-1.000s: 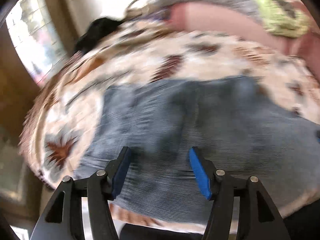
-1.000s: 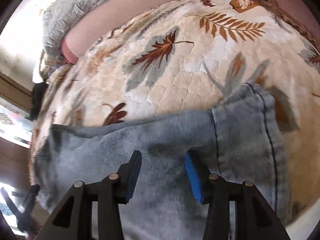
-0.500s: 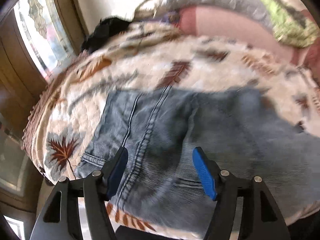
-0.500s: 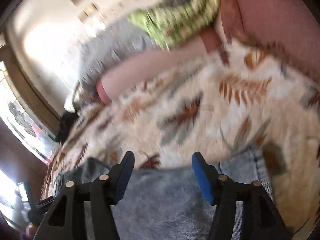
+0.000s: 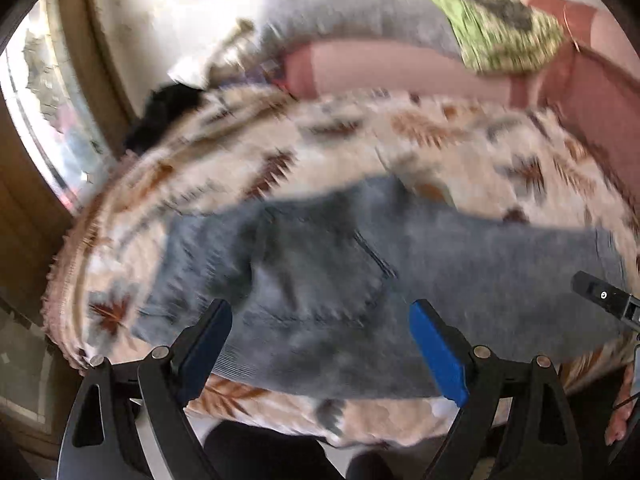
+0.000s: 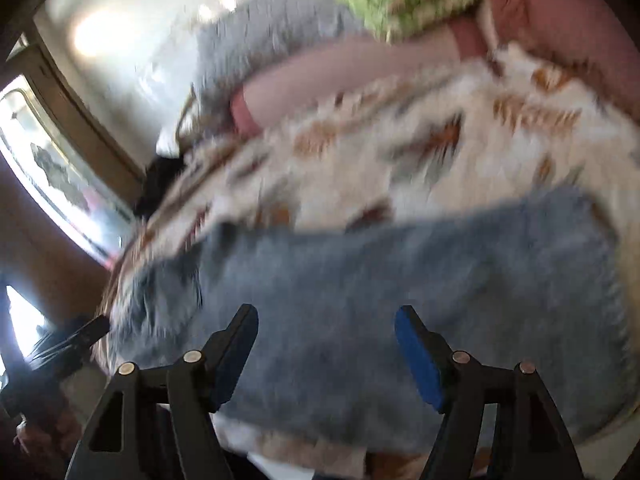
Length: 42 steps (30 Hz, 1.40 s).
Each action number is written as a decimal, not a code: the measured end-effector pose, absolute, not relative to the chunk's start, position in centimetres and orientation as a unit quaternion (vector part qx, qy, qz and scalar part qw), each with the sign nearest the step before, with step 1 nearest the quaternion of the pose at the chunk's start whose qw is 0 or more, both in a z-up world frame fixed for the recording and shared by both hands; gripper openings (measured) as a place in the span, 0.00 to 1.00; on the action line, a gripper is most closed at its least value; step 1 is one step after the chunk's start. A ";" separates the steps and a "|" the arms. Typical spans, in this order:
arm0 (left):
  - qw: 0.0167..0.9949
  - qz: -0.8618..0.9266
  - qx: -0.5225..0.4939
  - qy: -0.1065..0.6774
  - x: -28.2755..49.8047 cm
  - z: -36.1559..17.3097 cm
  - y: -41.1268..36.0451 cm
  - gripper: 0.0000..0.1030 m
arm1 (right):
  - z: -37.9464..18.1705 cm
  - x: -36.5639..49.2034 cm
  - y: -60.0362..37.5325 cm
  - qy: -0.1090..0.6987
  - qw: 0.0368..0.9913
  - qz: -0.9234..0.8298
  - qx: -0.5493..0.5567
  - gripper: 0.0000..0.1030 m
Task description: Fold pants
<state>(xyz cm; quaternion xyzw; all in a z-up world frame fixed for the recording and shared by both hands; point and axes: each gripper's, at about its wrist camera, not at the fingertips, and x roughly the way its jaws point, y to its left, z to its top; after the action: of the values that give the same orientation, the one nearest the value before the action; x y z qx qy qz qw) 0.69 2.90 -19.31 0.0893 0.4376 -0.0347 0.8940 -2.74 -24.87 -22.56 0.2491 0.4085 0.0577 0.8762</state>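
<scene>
Blue denim pants (image 5: 360, 280) lie flat across a leaf-patterned blanket (image 5: 460, 152) on a bed, waist end to the left, leg running right. My left gripper (image 5: 320, 344) is open and empty, held above the waist part. My right gripper (image 6: 326, 348) is open and empty above the leg part of the pants (image 6: 400, 280). The right gripper's tip shows at the right edge of the left wrist view (image 5: 600, 296). Both views are blurred by motion.
A pink bolster (image 5: 392, 68), a grey quilt (image 5: 352, 4) and a green patterned cloth (image 5: 500, 36) lie at the far side of the bed. A black item (image 5: 168, 108) sits at the far left corner. A window (image 5: 44, 112) is on the left.
Both grippers have pulled back and up from the pants, so more of the bed shows. Both jaws stand wider apart than a second ago. The pants stay flat.
</scene>
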 end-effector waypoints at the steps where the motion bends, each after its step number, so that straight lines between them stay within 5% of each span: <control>1: 0.889 -0.034 0.092 0.447 1.1 -20.5 2.7 0.88 | -23.0 -2.7 -24.5 0.416 0.873 0.061 0.246 0.72; 4: 0.875 -0.016 0.102 0.473 2.4 -23.4 2.4 0.88 | -24.4 -2.7 -23.2 0.445 0.863 0.073 0.227 0.68; 8: 0.853 0.003 0.114 0.510 4.8 -26.4 2.5 0.88 | -26.9 -2.0 -21.6 0.500 0.842 0.079 0.187 0.41; 13: 0.853 0.002 0.123 0.507 7.4 -25.7 0.8 0.88 | -26.9 -2.3 -21.4 0.494 0.847 0.090 0.175 0.39; 18: 0.868 -0.046 0.108 0.482 9.4 -23.0 -3.2 0.88 | -24.0 -2.7 -24.0 0.402 0.877 0.100 0.244 0.39; 27: 0.845 -0.058 0.129 0.516 13.9 -28.6 -10.1 0.90 | -24.8 -2.4 -30.2 0.359 0.858 -0.015 0.367 0.40; 31: 0.832 -0.041 0.108 0.543 16.7 -29.3 -9.7 1.00 | -25.2 -2.0 -31.2 0.364 0.851 -0.034 0.377 0.40; 42: 0.861 -0.053 0.023 0.505 15.9 -23.2 -3.3 0.99 | -24.9 -2.0 -30.3 0.367 0.865 -0.025 0.341 0.40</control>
<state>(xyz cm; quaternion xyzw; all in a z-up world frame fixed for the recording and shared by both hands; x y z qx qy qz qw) 15.91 -3.26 -23.20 0.0231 0.5050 -0.0526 0.8612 -2.03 -30.30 -24.95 0.3409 0.3668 -0.0253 0.8652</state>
